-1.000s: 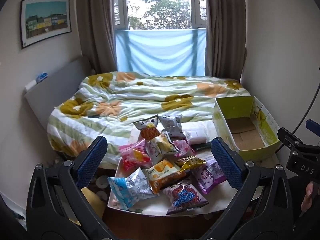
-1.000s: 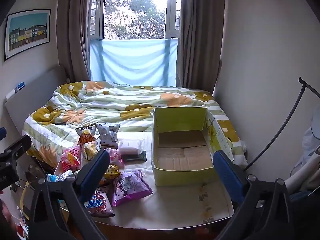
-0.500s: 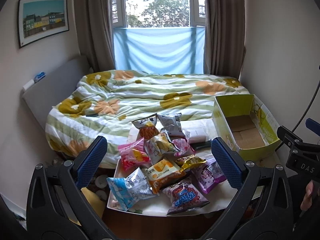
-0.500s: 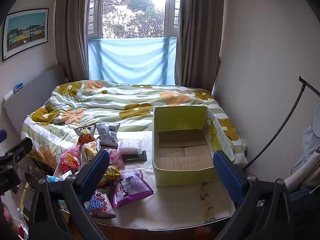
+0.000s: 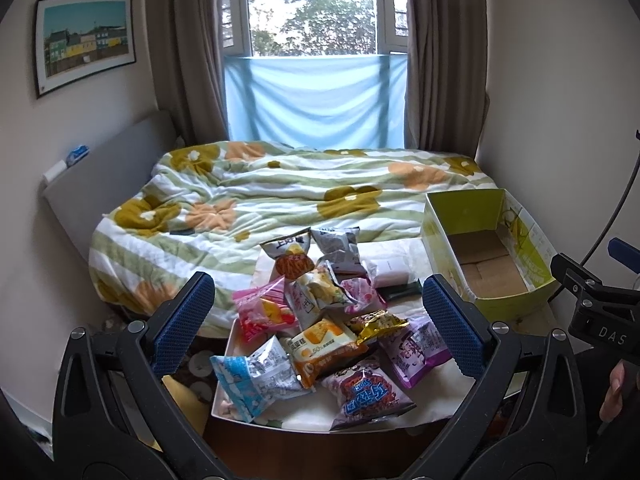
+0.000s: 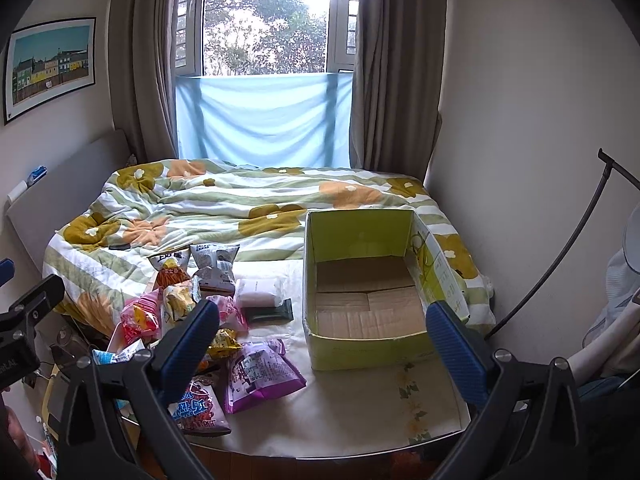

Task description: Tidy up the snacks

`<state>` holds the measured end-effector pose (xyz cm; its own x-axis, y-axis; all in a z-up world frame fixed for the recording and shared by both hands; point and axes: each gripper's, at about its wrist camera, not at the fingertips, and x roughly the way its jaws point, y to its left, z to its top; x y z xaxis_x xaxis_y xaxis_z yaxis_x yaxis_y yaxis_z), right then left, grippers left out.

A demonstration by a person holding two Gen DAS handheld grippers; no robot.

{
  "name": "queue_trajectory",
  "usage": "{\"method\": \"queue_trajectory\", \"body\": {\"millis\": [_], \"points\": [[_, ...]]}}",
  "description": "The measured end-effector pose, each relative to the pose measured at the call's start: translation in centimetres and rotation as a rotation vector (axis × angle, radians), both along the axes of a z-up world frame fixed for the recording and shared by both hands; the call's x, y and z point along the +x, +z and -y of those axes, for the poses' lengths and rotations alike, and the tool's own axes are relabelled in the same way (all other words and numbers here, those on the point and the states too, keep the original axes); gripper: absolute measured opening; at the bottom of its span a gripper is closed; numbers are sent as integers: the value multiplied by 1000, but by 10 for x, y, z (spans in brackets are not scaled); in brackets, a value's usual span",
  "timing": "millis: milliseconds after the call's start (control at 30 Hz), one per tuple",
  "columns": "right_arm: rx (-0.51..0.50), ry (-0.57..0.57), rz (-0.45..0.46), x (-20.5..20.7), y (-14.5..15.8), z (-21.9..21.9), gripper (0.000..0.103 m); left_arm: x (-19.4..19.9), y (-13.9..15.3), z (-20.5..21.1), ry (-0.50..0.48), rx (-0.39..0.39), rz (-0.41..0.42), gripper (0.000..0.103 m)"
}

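Observation:
Several snack bags lie heaped on a white table (image 5: 416,408) at the foot of the bed: an orange bag (image 5: 320,346), a blue-and-white bag (image 5: 256,380), a purple bag (image 5: 416,346) and a red-and-blue bag (image 5: 368,394). An empty green cardboard box (image 6: 368,292) stands at the table's right. My left gripper (image 5: 318,324) hovers open above the heap, holding nothing. My right gripper (image 6: 324,344) is open over the box's front wall and the purple bag (image 6: 260,372). The same box (image 5: 488,256) shows at the right of the left wrist view.
A bed with a floral quilt (image 6: 240,208) lies behind the table. A white pack (image 6: 258,292) and a dark flat bar (image 6: 268,314) rest between heap and box. Bare tabletop (image 6: 360,412) stretches in front of the box. A wall (image 6: 520,120) stands on the right.
Both views have shifted very slightly, with the scene sitting a little lower in the frames. Nothing on the table has moved and both grippers stay open.

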<state>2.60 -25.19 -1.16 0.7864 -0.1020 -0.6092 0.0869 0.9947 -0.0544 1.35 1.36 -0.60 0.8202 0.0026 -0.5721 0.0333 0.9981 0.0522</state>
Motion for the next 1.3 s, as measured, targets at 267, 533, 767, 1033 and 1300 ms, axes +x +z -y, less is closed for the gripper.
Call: {"method": "queue_trajectory", "body": {"millis": [267,533,767,1033,1300], "points": [[12,4,-5,1,-4,3,103,-1,0,0,-2,-7,-5,102],[11,7,-17,2,-6,4,103,0,-2,-2,12,-15,-13,102],[13,10,-16,3,-6,4,103,1,-2,-2,15,-16,-16,102],[13,7,-16,2,-6,4,103,2,-2,-2,14,-14,-19,102],[12,8,-17,4,-4,4,103,3,-2,0,12,-12,-19,102]]}}
